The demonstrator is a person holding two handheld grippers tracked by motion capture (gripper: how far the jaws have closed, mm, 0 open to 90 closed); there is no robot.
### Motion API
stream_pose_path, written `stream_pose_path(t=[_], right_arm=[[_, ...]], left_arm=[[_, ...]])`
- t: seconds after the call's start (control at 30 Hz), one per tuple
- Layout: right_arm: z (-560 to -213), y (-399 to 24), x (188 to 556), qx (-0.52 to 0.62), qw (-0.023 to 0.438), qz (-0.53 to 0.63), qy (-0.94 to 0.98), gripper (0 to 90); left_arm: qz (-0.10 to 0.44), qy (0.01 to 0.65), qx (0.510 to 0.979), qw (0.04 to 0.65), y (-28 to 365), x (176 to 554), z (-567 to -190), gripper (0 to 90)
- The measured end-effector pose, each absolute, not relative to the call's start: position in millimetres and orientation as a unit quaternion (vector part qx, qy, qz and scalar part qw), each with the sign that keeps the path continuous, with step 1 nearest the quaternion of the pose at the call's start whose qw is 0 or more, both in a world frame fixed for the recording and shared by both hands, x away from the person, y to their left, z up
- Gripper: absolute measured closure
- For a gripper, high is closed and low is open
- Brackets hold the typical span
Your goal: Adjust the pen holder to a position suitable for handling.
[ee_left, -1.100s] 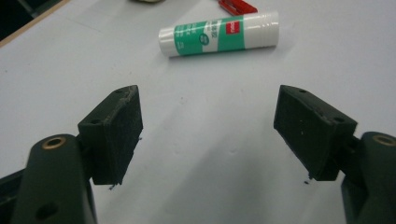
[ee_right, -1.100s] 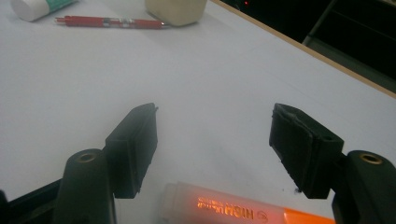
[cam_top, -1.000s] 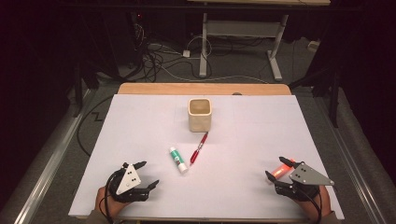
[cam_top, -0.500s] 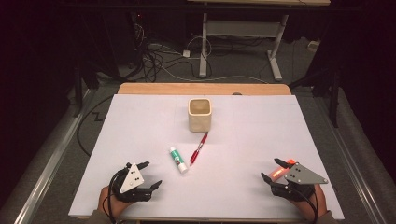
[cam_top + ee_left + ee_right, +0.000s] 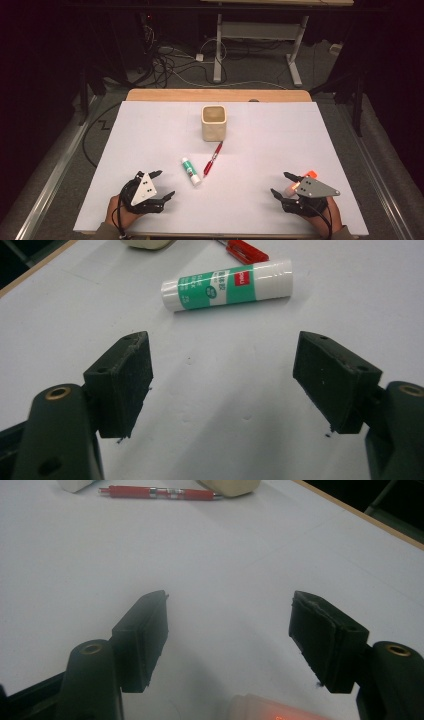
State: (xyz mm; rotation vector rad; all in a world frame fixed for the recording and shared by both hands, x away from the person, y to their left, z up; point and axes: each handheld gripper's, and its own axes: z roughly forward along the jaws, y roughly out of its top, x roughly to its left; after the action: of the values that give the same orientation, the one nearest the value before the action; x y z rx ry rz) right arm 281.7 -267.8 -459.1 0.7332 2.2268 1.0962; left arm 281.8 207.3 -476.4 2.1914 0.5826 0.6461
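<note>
A green-and-white glue stick (image 5: 190,171) lies on the white sheet, with a red pen (image 5: 213,159) just right of it. Beyond them a cream square cup (image 5: 214,122) stands upright. My left gripper (image 5: 165,183) rests near the front left of the sheet, open and holding nothing, a short way from the glue stick. In the left gripper view its jaws (image 5: 222,385) point at the glue stick (image 5: 227,284), with the pen (image 5: 242,249) behind it. My right gripper (image 5: 280,183) sits open at the front right, far from the objects. In the right gripper view its jaws (image 5: 230,640) face bare sheet, the pen (image 5: 160,492) and the cup (image 5: 230,486).
The white sheet (image 5: 280,135) covers most of the wooden table (image 5: 215,95). Dark floor with cables and a desk frame (image 5: 250,45) lies beyond the far edge. A small orange light (image 5: 310,174) glows on the right gripper's body.
</note>
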Motion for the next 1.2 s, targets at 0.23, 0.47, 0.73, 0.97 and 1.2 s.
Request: stream_pose_path(t=[0.23, 0.47, 0.73, 0.97, 1.2], right_arm=[[-460, -264, 283, 0.267, 0.267, 0.409, 0.831, 32.2], [-461, -261, 284, 0.267, 0.27, 0.401, 0.834, 32.1], [-462, -264, 283, 0.271, 0.276, 0.394, 0.834, 32.2], [-464, -266, 284, 0.275, 0.274, 0.394, 0.833, 32.2], [-464, -266, 283, 0.273, 0.274, 0.395, 0.834, 32.2]], left_arm=[[0.246, 0.233, 0.856, 0.39, 205, 282, -475, 23.7], [0.221, 0.255, 0.85, 0.406, 188, 287, -463, 24.1], [0.182, 0.301, 0.854, 0.384, 146, 309, -447, 24.7], [0.139, 0.326, 0.87, 0.342, 102, 345, -434, 33.6], [0.115, 0.335, 0.893, 0.278, 64, 387, -431, 42.4]])
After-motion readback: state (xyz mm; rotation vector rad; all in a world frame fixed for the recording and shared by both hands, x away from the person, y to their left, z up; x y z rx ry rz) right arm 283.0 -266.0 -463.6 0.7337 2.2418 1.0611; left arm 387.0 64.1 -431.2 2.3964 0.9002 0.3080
